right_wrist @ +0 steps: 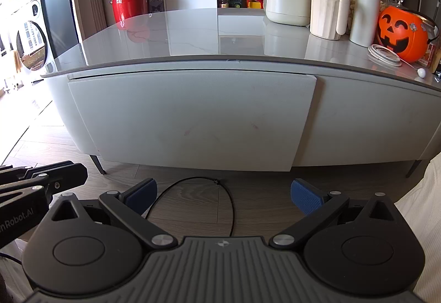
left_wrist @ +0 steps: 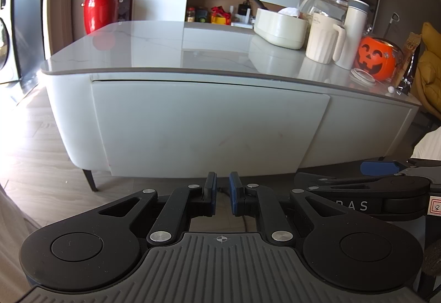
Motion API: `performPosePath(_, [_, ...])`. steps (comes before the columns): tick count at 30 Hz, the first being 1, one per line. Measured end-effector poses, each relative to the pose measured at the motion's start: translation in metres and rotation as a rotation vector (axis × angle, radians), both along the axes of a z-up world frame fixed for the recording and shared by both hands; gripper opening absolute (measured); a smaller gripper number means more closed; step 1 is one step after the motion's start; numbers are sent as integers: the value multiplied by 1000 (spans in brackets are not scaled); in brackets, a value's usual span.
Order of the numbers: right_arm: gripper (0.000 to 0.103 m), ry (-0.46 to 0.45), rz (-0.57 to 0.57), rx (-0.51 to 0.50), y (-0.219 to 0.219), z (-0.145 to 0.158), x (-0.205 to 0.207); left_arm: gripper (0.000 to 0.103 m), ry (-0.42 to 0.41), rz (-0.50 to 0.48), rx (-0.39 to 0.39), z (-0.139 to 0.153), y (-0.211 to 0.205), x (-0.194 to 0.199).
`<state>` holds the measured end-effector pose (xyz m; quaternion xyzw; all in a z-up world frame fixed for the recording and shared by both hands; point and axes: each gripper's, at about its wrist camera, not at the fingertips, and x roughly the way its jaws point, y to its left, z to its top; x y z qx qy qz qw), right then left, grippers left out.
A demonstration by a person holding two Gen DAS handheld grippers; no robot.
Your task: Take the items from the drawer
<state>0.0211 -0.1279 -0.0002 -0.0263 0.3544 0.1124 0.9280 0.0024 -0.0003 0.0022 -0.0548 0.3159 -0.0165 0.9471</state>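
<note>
The white drawer front (left_wrist: pixel 209 124) of a low coffee table faces me, also in the right wrist view (right_wrist: pixel 193 118). It is closed, its right edge standing a little proud of the table body. No handle shows, and the drawer's contents are hidden. My left gripper (left_wrist: pixel 222 192) hangs low in front of it, the blue pads almost together with only a thin gap and nothing between them. My right gripper (right_wrist: pixel 223 190) is wide open and empty, level with the drawer's bottom edge. Each gripper shows at the side of the other's view.
On the glossy tabletop (right_wrist: pixel 193 35) to the right stand a cream tub (right_wrist: pixel 286 5), a ribbed jug (right_wrist: pixel 328 11), a tall flask (right_wrist: pixel 368 0), an orange pumpkin bucket (right_wrist: pixel 402 33) and a jar lid (right_wrist: pixel 384 55). A black cable (right_wrist: pixel 220 192) loops on the wood floor. A red bin (right_wrist: pixel 129 0) stands behind.
</note>
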Motion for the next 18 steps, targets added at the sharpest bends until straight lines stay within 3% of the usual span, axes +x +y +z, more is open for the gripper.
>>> performPosePath(18, [103,2,0,-1,1,0,-1,12,1,1,-1,5,4,-1])
